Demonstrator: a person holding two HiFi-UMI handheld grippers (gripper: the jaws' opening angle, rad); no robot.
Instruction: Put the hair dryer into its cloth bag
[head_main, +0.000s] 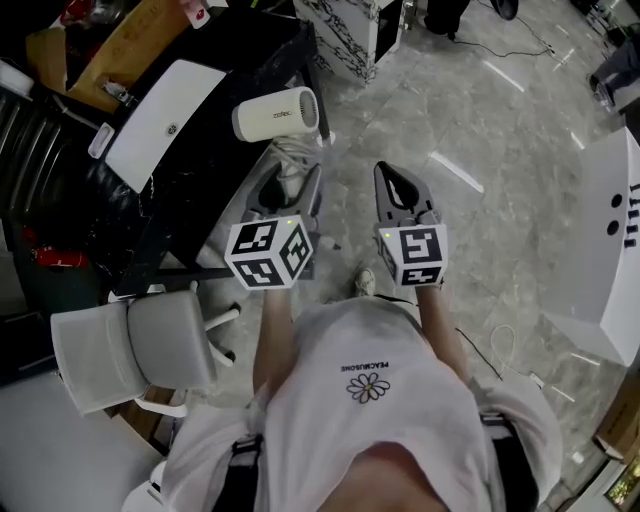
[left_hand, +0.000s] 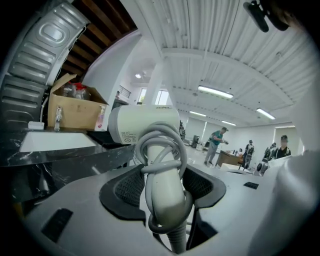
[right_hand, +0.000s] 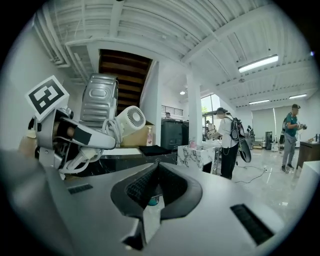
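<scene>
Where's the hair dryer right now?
The hair dryer is in the left gripper, clamped by its cord-wrapped handle. In the head view it sits left of centre, beside the black table's edge.

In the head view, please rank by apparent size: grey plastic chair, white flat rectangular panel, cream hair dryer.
1. Grey plastic chair
2. White flat rectangular panel
3. Cream hair dryer

one hair dryer (one chair)
</scene>
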